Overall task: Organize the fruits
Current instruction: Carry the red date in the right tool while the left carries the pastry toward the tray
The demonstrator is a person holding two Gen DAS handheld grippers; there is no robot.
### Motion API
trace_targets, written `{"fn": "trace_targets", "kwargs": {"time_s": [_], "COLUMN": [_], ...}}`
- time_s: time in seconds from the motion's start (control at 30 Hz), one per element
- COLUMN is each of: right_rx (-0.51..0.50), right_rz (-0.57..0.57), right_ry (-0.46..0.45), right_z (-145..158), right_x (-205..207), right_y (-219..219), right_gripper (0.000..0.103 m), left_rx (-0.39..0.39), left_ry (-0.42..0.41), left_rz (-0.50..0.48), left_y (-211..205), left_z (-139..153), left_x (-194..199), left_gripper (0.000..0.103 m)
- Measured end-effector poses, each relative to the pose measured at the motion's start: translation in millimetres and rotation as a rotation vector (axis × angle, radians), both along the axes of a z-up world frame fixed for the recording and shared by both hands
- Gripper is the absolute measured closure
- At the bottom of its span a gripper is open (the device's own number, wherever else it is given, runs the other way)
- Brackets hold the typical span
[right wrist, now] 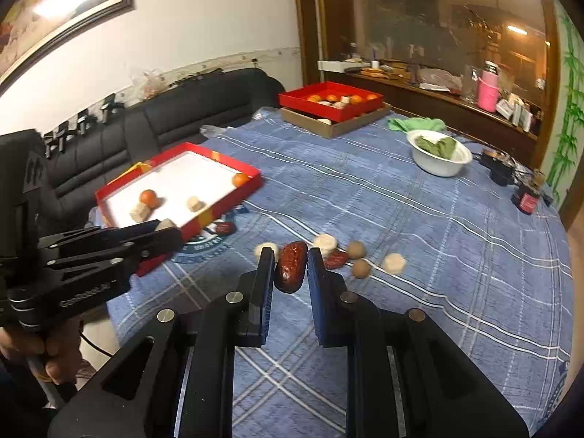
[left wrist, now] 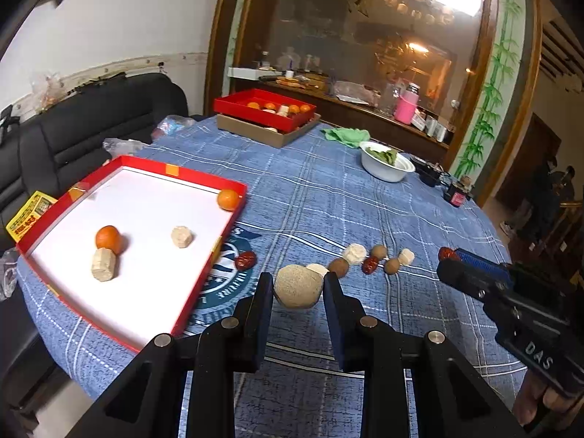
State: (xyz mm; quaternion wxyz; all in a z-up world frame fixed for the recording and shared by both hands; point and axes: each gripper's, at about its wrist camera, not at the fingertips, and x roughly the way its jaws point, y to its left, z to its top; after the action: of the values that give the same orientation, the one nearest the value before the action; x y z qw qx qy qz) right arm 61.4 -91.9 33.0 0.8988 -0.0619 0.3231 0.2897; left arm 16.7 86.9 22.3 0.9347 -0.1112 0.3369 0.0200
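Note:
My left gripper (left wrist: pixel 298 280) is shut on a round beige cake (left wrist: pixel 298 288), held above the blue cloth just right of the red tray (left wrist: pixel 204 179). The tray's white floor carries two oranges (left wrist: pixel 108 238) and two beige cakes (left wrist: pixel 104 264). My right gripper (right wrist: pixel 291 255) is shut on a dark red date (right wrist: pixel 291 272), lifted off the table. Behind it lies a loose row of white cakes (right wrist: pixel 325 242), brown longans (right wrist: pixel 361 268) and another date (right wrist: pixel 336 259). One more date (left wrist: pixel 245 260) rests against the tray's near corner. The left gripper (right wrist: pixel 169 231) shows at the left in the right wrist view.
A second red box of oranges (left wrist: pixel 264 109) sits on a cardboard box at the far edge. A white bowl of leaves (left wrist: pixel 387 162), a green cloth (left wrist: pixel 346 135) and a small dark jar (left wrist: pixel 456 193) stand to the right. A black sofa (left wrist: pixel 91 120) borders the table's left.

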Motion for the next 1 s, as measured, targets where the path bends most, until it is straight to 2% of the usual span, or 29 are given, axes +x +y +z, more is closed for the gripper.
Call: {"fn": "trace_targets", "kwargs": {"time_s": [0.53,1.0], "right_rx": [0.022,0.028], "right_rz": [0.14,0.216], "right_ry": [-0.02,-0.013], "right_z": [10.3,15.5], "right_x": [-13.0,4.7], "right_y": [68.4,128.9], "right_gripper": [0.086,0.086], "left_rx": [0.012,0.02], "left_ry": [-0.009,0.019], "left_rz": [0.175,0.317], "left_y": [51.1,105.4], "left_z": [5.1,-2.1], "left_x": [-15.0,-7.1], "left_gripper": [0.076,0.076]}}
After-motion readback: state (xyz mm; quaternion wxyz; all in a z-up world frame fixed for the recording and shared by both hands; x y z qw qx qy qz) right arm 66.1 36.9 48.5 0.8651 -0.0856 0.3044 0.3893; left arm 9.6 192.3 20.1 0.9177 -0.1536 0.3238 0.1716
